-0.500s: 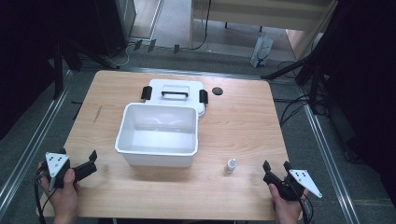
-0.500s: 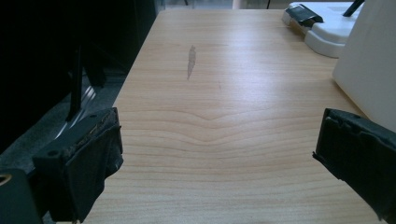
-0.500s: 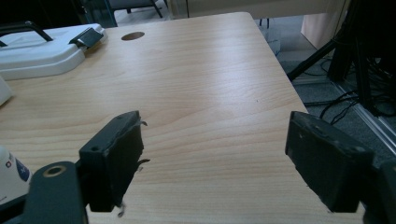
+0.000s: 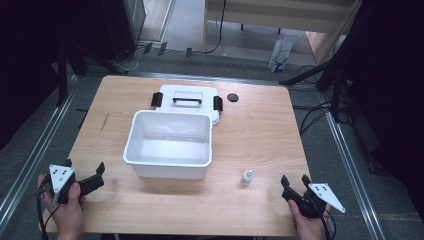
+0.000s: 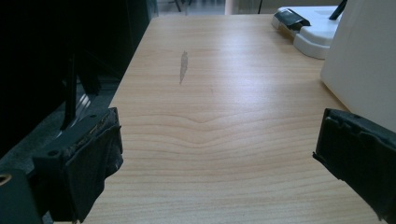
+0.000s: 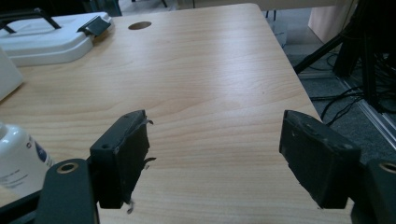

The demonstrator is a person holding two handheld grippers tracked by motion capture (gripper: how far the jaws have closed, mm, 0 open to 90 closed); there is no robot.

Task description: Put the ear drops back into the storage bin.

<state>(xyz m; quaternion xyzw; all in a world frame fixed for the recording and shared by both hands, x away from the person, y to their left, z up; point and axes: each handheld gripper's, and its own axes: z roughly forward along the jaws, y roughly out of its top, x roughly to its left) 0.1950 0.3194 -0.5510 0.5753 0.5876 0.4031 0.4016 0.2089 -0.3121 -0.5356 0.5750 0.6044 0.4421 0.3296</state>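
Note:
An empty white plastic bin (image 4: 168, 145) stands in the middle of the wooden table (image 4: 260, 125). Its white lid (image 4: 187, 100), with a black handle and black clips, lies flat just behind it. A small white bottle (image 4: 247, 176) stands upright to the right of the bin's front. My left gripper (image 4: 85, 170) rests open at the table's front left, nothing between its jaws. My right gripper (image 4: 294, 181) is open at the front right, a short way right of the bottle (image 6: 16, 161). The bin's wall (image 5: 364, 60) shows at the right of the left gripper view.
A round black hole (image 4: 232, 97) sits in the tabletop to the right of the lid. A grey smear (image 5: 183, 66) marks the wood at the left. Metal rails and cables run along the floor on both sides of the table.

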